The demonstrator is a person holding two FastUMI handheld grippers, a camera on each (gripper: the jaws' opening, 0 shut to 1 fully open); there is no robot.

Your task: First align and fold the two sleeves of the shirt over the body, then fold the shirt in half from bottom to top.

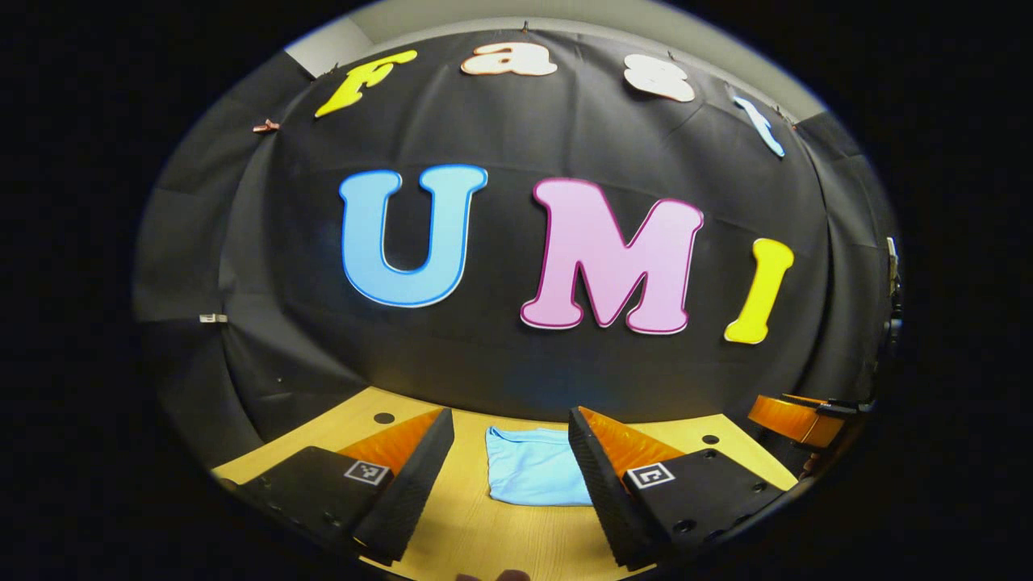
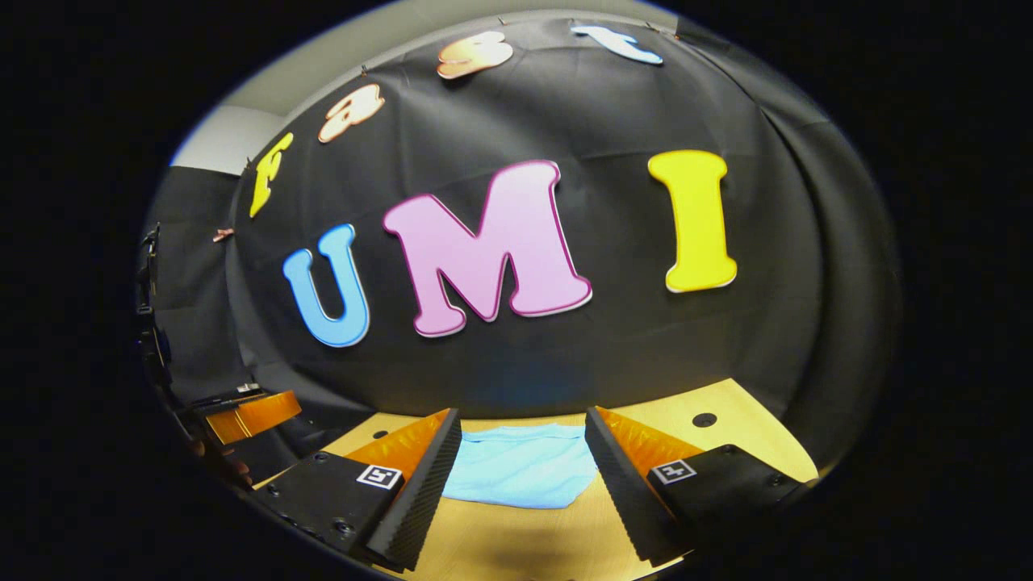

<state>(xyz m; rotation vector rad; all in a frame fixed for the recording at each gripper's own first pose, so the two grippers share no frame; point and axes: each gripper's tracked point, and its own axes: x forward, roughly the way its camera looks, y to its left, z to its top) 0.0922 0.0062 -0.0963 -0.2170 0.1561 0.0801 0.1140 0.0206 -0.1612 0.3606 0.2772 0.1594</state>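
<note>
Fingers of the left gripper (image 1: 510, 484) spread wide at the bottom of the left gripper view, nothing between them but air; raised above the table (image 1: 484, 541), not touching it. Fingers of the right gripper (image 2: 523, 492) likewise spread apart at the bottom of the right gripper view, holding nothing.

Table: pale wood, fills the lower part of both views, dark round holes (image 2: 704, 420) near its far edge.

Shirt (image 1: 534, 476): light blue, lying folded flat on the table, lower centre of the left gripper view, seen through the gap between the fingers, its right side hidden behind the right-hand finger. In the right gripper view it lies lower centre too, well beyond the fingertips, near the far edge.

Other gripper at far right edge of the left gripper view; state not readable there.
</note>
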